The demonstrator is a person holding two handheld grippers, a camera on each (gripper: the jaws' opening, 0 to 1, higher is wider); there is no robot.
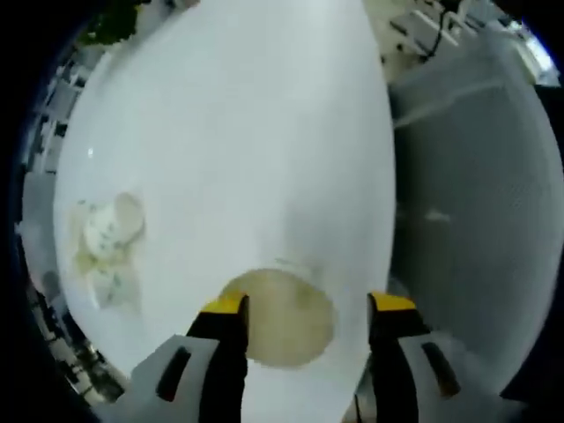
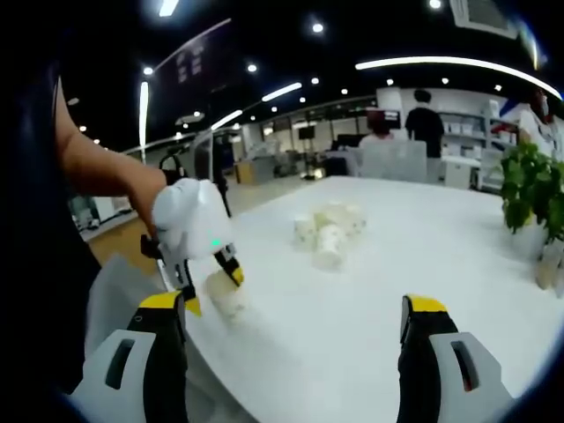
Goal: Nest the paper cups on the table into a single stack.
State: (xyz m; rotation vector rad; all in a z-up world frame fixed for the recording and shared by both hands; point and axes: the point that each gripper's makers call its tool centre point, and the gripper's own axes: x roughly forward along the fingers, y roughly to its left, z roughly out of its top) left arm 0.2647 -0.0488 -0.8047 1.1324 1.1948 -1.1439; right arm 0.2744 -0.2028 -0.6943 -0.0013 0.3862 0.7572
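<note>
The left tool (image 1: 304,304), jaws spread, is straddling a lone paper cup (image 1: 282,317) on the white table (image 1: 238,132); the cluster of cups (image 1: 106,242) is lying at nine o'clock. The right tool (image 2: 295,308) is hanging spread and holding nothing. Next: pinching, then carrying the cup over.

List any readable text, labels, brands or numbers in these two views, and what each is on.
No text can be read in either view.
Paper cups: faint greenish marks on the sides, too blurred to tell whether they are print.
Cup between the left gripper's jaws: no marking shows.
Table: plain white, no label.
Grippers: yellow tips, no lettering shows on the right gripper.
Background shelves and screens: too small and blurred to read.
</note>
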